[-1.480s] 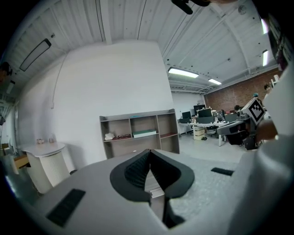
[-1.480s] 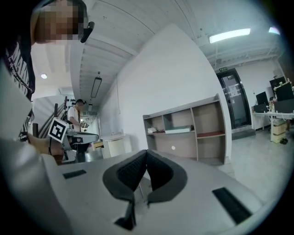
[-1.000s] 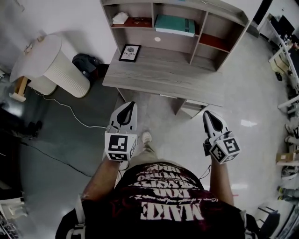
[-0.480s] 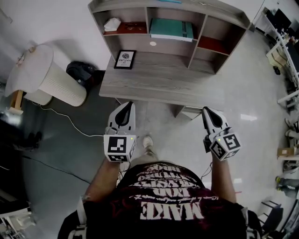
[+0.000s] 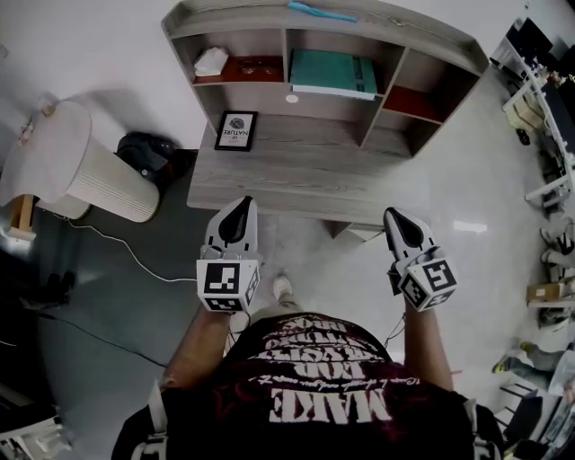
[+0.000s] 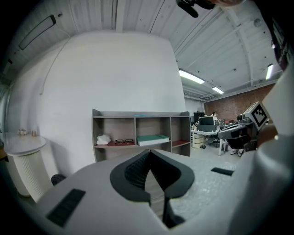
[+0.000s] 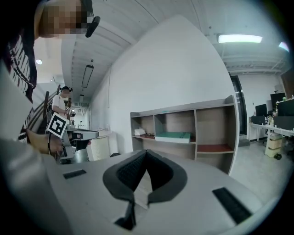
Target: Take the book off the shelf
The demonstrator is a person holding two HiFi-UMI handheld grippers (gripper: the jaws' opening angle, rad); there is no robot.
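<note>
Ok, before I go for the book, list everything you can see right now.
Shelf unit: one, grey wood, against the wall ahead, desk surface below.
Book: one, teal, flat in the middle compartment.
Glasses: one pair, dark, left compartment.
Bundle: one, white, left compartment, beside the glasses.
Thin item: one, light blue, on top of the unit.
Picture frame: one, black, on the desk surface, left side.
Ribbed stand: one, white, left of the unit.
Bag: one, black, on the floor.
Left gripper: grey, shut, empty.
Right gripper: grey, shut, empty.
</note>
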